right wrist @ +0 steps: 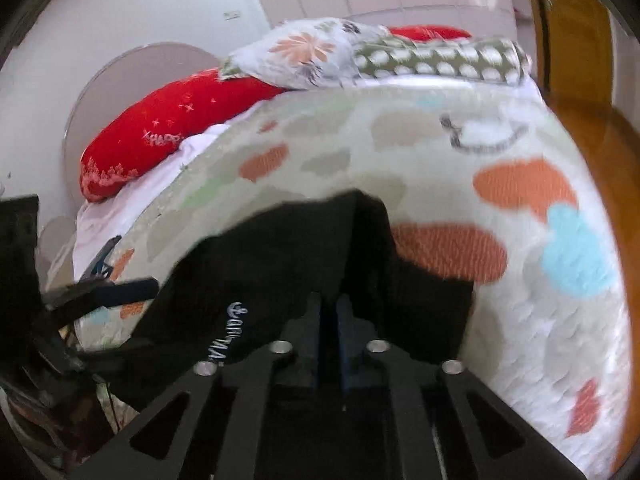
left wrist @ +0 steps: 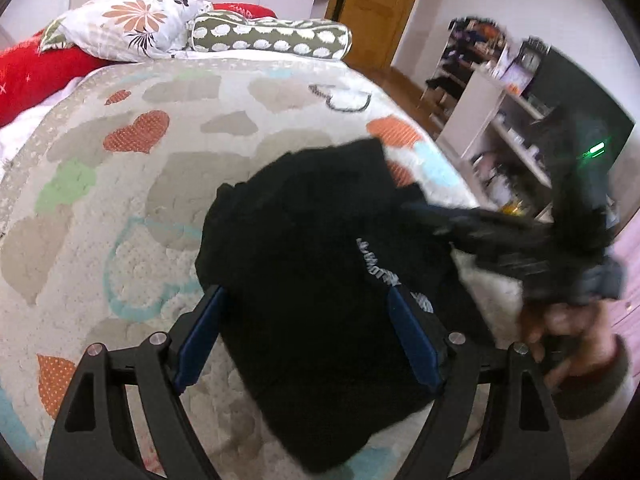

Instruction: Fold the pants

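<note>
**Nearly there: black pants bundled compact near the bed's edge**

Apparently the folding is well along. The black pants (left wrist: 316, 288) lie as a compact dark bundle on the heart-patterned blanket (left wrist: 132, 184), filling the lower centre of the left wrist view and the lower middle of the right wrist view, with white lettering showing on the top layer. No loose legs trail out across the bed, so I judge the main folds made, though the outline is lumpy and the upper right corner looks uneven.

The left gripper (left wrist: 308, 344) stands with its blue-padded jaws spread wide on either side of the bundle, holding nothing. The right gripper (right wrist: 330, 340) has its jaws drawn close together with only a thin slit between them, low in the right wrist view; black cloth lies right at the tips, but motion blur keeps me from telling whether fabric is pinched there. In the left view that same tool appears blurred at centre right, over the bundle's edge.

What seems left: a last fold or a tidying of the edges, then letting go.

At the top of both frames sit a floral pillow (left wrist: 128, 20), a spotted bolster (left wrist: 272, 38) and a red cushion (right wrist: 160, 128).
</note>
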